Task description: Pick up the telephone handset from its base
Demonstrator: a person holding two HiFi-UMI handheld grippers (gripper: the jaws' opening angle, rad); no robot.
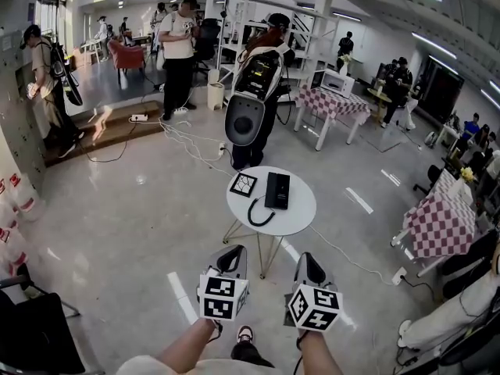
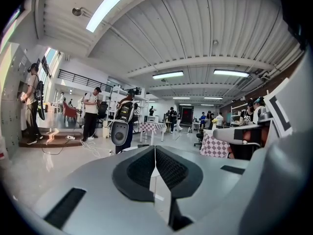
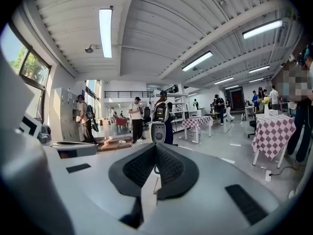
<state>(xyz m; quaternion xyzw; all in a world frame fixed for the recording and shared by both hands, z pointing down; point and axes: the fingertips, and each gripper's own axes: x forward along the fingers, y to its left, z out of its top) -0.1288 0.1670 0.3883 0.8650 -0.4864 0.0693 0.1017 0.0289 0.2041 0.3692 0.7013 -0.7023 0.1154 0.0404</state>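
A round white table [image 1: 301, 213] on thin metal legs stands on the grey floor [image 1: 141, 209] in front of the person. The black telephone [image 1: 277, 191] lies flat on it, near the middle and a little toward the far edge. At this size the handset cannot be told apart from its base, and the whole set rests on the table top. Its black cord [image 1: 260, 216] curls in a loop from the telephone toward the table's near edge. Just beside the telephone, toward the table's left edge, lies a square marker tile [image 1: 242, 183] with a black-and-white pattern. The left hand-held gripper [image 1: 232, 255] and the right hand-held gripper [image 1: 311, 267] are held side by side short of the table's near edge, well apart from the telephone. Both point toward the table, with their marker cubes facing the head camera. In the left gripper view the two ribbed black pads [image 2: 141, 168] meet along a thin line with nothing between them, so that hand-held gripper is closed and empty. The right gripper view shows the same, its pads [image 3: 169, 168] pressed together on nothing. Beyond the table's far edge a person in bulky white-and-black gear [image 1: 251, 92] stands on the floor. A checkered-cloth table [image 1: 437, 225] stands off to the right.
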